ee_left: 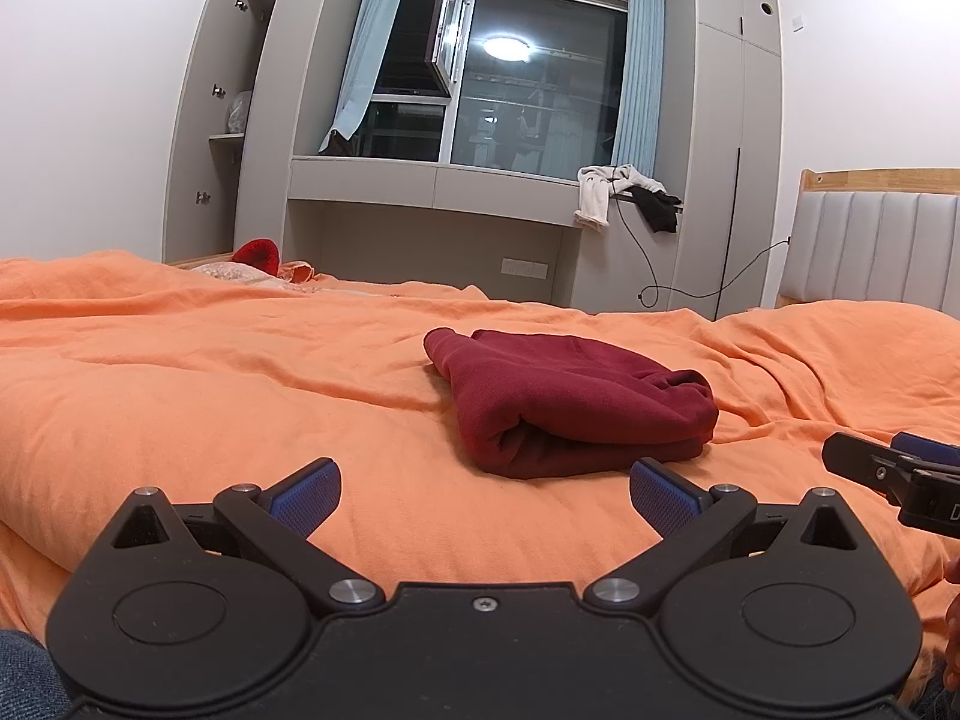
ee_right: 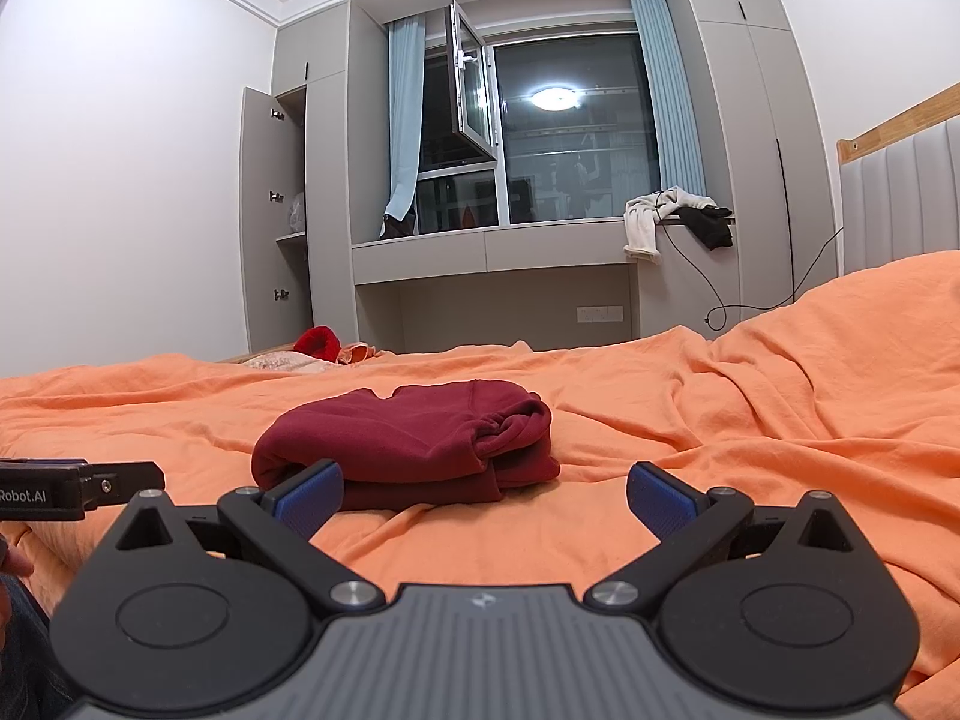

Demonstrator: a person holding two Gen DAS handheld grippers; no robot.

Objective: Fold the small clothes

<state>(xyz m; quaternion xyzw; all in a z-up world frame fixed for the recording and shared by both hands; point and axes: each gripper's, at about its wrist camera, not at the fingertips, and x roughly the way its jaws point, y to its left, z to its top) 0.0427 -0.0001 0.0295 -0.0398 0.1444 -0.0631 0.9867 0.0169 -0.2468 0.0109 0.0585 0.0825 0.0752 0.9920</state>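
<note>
A dark red garment [ee_left: 570, 402] lies folded in a compact bundle on the orange duvet [ee_left: 240, 384]; it also shows in the right wrist view [ee_right: 414, 450]. My left gripper [ee_left: 486, 495] is open and empty, just short of the bundle's near edge. My right gripper [ee_right: 486, 495] is open and empty; its left pad [ee_right: 312, 495] sits in front of the bundle's near left corner. The right gripper shows at the right edge of the left wrist view [ee_left: 900, 468], and the left gripper at the left edge of the right wrist view [ee_right: 78, 489].
The orange duvet [ee_right: 750, 420] covers the whole bed with folds rising on the right. A red item [ee_left: 258, 255] and a pale cloth lie at the far left. A padded headboard [ee_left: 876, 240] stands at right. Grey wardrobes, a window bench with clothes [ee_left: 624, 192] and a hanging cable stand beyond.
</note>
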